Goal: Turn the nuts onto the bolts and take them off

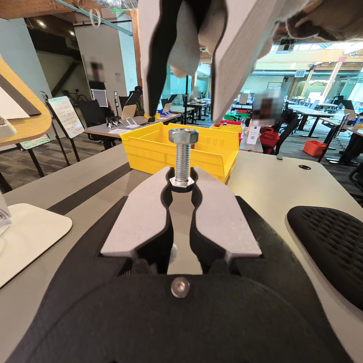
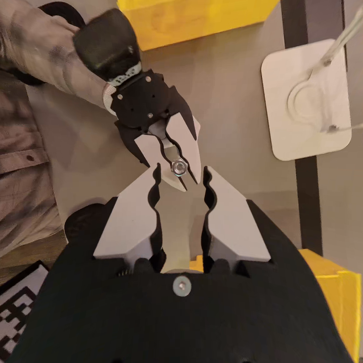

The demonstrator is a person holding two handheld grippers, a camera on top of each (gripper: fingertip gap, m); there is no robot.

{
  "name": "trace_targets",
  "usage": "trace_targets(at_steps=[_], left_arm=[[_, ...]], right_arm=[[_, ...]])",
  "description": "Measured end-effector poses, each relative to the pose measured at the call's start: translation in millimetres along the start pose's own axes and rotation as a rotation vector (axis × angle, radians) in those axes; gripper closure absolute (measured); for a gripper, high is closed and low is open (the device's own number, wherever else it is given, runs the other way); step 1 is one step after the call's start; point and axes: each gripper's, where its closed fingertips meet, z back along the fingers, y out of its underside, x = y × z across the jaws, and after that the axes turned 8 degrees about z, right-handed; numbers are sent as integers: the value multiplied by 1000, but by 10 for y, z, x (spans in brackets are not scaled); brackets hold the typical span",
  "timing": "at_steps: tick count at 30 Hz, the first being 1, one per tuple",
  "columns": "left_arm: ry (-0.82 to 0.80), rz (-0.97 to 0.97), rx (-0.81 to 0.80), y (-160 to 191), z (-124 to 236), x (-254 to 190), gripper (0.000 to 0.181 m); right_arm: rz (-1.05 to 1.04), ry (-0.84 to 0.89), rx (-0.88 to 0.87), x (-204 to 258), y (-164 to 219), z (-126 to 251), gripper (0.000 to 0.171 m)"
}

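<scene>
So the left tongs (image 1: 181, 177) are clamped on a shiny hex nut (image 1: 182, 181) at the bottom of a threaded steel bolt (image 1: 182, 157), which stands upright with its hex head on top, above the matte grey counter (image 1: 275, 192). The right tongs (image 2: 181, 169) hang spread wide just over the bolt head, gripping nothing, and their tops are cut off in the left view. The pale fingers have wavy black rubbery inner edges. A glossy yellow plastic bin (image 1: 214, 157) sits behind. From above, the nut is mostly hidden under the head.
</scene>
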Motion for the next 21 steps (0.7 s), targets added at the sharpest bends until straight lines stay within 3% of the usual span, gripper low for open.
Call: trace_targets(at_steps=[3, 7, 10, 13, 18, 21], left_arm=[[-4, -11, 6, 17, -13, -20, 166], [-9, -7, 11, 29, -15, -9, 166], [8, -1, 9, 21, -12, -27, 166], [39, -5, 15, 29, -14, -76, 166], [127, -17, 44, 84, -25, -227, 166], [157, 10, 41, 88, -18, -250, 166]], right_arm=[[-67, -2, 13, 10, 92, -104, 133], [-61, -9, 5, 53, 109, -174, 156], [12, 4, 6, 55, 86, -171, 156], [207, -1, 52, 103, 94, -165, 155], [771, 6, 203, 233, 156, -162, 155], [969, 34, 297, 218, 177, -155, 155]])
